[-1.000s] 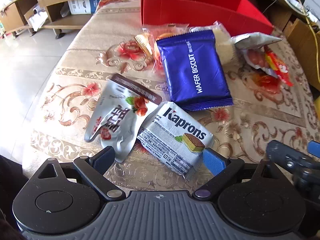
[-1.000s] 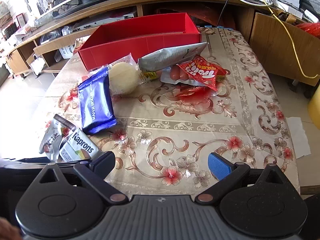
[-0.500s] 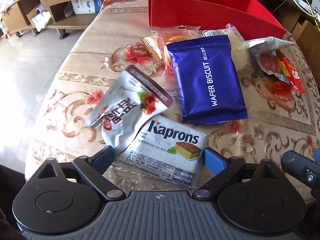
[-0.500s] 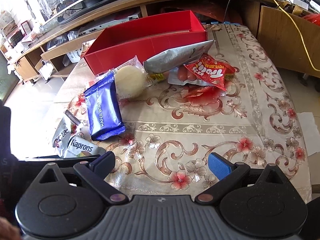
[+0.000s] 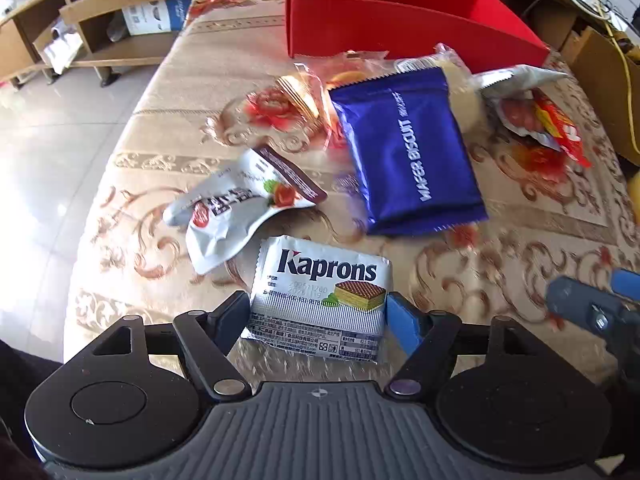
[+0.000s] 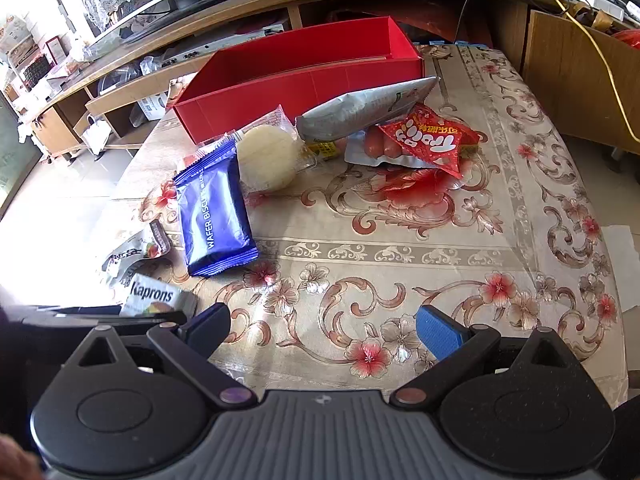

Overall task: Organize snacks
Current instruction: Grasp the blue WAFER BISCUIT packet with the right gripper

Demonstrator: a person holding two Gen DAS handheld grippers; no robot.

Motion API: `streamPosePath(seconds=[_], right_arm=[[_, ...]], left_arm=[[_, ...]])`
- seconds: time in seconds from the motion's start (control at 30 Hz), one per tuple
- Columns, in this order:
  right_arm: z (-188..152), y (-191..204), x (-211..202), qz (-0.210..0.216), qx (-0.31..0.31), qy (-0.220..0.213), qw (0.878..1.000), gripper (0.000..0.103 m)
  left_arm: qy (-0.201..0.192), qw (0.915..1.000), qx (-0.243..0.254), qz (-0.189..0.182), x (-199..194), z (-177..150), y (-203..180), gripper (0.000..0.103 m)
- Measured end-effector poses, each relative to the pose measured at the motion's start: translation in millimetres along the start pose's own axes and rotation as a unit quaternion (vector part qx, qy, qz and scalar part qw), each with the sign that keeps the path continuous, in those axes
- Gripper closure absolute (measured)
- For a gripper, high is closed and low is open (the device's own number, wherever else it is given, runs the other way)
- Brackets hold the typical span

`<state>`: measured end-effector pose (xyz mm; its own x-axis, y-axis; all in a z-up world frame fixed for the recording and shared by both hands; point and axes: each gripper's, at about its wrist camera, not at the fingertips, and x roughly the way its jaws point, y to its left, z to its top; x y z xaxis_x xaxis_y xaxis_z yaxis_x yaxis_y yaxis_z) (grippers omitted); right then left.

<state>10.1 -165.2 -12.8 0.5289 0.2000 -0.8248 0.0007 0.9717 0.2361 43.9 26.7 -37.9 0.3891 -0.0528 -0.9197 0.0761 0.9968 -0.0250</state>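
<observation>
A white and silver Kaprons wafer packet lies flat at the table's near left edge, between the pads of my left gripper. The jaws are closing; the pads have come up to the packet's two sides, and the wrapper shows no squeeze. The Kaprons packet also shows low left in the right wrist view. My right gripper hangs open over bare tablecloth, nothing between its fingers. A red open box stands at the far side of the table.
Beyond the packet lie a silver strawberry pouch, a blue wafer biscuit pack, a round pale cake, a long silver bag and a red sausage pack. The table's left edge drops to a tiled floor.
The left jaws have narrowed from wide to the packet's width, and the Kaprons packet now sits square between them. The right gripper's jaws are unchanged.
</observation>
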Motion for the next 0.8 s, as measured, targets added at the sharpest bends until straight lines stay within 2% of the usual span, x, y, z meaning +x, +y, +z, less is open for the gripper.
streamPosePath(seconds=[0.13, 0.27, 0.4, 0.57, 0.63, 0.73, 0.8], right_arm=[[9.9, 8.4, -1.5, 0.016, -0.013, -0.006, 1.0, 0.004], [27.2, 34.6, 4.3, 0.006, -0.05, -0.018, 0.999, 0.004], [47.6, 64.5, 22.6, 0.006, -0.08, -0.013, 0.997, 0.005], [57.2, 95.6, 56.7, -0.019, -0.124, 0.006, 0.992, 0.007], [59.7, 102.3, 70.9, -0.023, -0.133, 0.019, 0.991, 0.01], [60.2, 105.0, 89.7, -0.034, -0.141, 0.039, 0.989, 0.025], [57.9, 100.8, 98.1, -0.016, -0.137, 0.057, 0.989, 0.031]], left_arm=[[0.005, 0.9998, 0.007, -0.016, -4.8, -7.1, -0.4, 0.026], [-0.001, 0.9996, 0.005, -0.029, -5.1, -10.5, 3.3, 0.026], [-0.014, 0.9989, 0.002, -0.044, -7.4, -11.8, 9.6, 0.025], [-0.021, 0.9983, 0.01, -0.054, -7.5, -15.8, 10.5, 0.024], [-0.021, 0.998, 0.008, -0.059, -7.8, -16.6, 11.8, 0.023], [-0.02, 0.9977, 0.008, -0.064, -6.9, -16.0, 13.2, 0.021], [-0.019, 0.9976, 0.009, -0.066, -7.2, -16.2, 12.8, 0.019]])
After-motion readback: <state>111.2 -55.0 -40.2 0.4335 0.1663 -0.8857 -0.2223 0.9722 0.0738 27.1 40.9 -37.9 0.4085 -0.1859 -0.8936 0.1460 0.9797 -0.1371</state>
